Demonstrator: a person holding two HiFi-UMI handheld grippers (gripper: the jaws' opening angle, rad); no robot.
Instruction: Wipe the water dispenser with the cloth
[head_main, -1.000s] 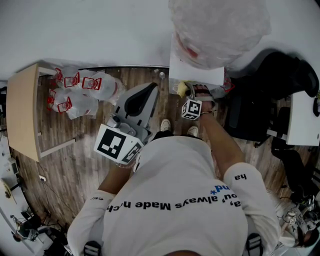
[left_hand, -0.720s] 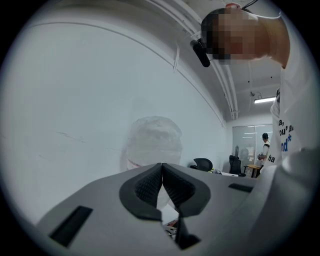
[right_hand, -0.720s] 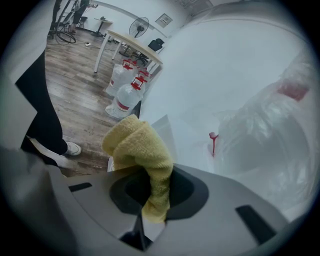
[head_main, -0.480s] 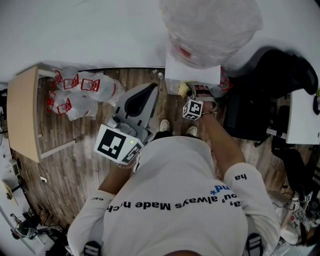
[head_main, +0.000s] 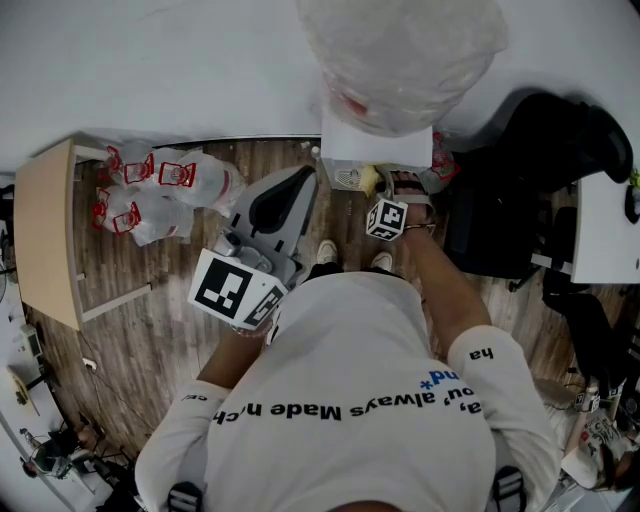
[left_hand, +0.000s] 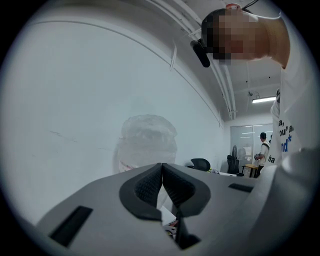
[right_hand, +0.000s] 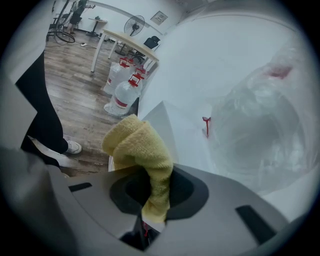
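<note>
While the right claw (right_hand: 156, 192) pinches the yellow cloth (right_hand: 136, 142), the white water dispenser (right_hand: 182, 132) stands just ahead, its tall side upright; whether they touch is unclear. Right side nearer. Left claw (left_hand: 162, 185) is closed on nothing and held apart to the left.

The water dispenser (head_main: 378, 148) is backing onto the wall (head_main: 150, 60), its wrapped bottle (head_main: 400, 50) bulging over the right tool (head_main: 392, 186) and its cloth (right_hand: 135, 142). A black chair (head_main: 510, 210) is crowding the right side. Bare floor (head_main: 190, 300) is lying open leftward, toward the water jugs (head_main: 160, 190).
</note>
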